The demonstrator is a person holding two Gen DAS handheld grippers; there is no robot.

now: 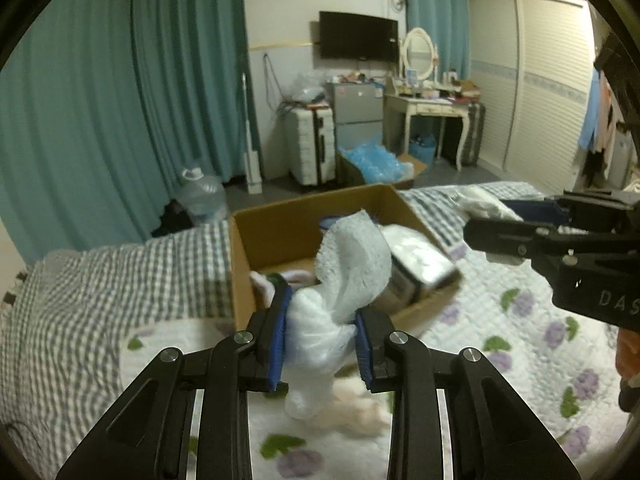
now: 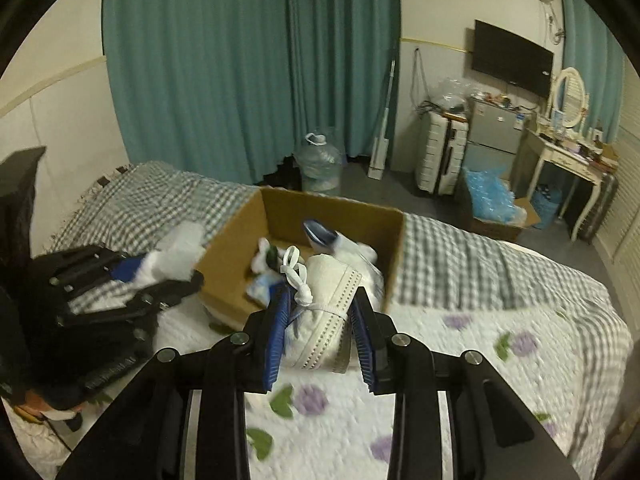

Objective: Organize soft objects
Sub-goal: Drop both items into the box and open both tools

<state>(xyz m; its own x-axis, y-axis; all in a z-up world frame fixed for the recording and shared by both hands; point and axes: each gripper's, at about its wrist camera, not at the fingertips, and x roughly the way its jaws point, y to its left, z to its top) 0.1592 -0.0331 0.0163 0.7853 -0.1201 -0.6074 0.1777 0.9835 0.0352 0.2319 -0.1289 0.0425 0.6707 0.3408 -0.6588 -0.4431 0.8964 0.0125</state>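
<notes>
An open cardboard box (image 1: 256, 236) sits on the bed and holds several soft items, among them a white plush (image 2: 264, 254). My left gripper (image 1: 322, 322) is shut on a white fluffy cloth bundle (image 1: 352, 264), held just in front of the box's near wall. My right gripper (image 2: 320, 320) is shut on a white sneaker (image 2: 330, 300) with white laces, held at the near edge of the box (image 2: 376, 216). The right gripper also shows at the right of the left wrist view (image 1: 504, 232), and the left gripper at the left of the right wrist view (image 2: 160, 276).
The bed has a white quilt with purple flowers (image 2: 460, 380) and a grey checked blanket (image 1: 120, 280). Beyond the bed are teal curtains, a water jug (image 2: 320, 164), a white suitcase (image 1: 310, 144), a small fridge and a dressing table (image 1: 432, 108).
</notes>
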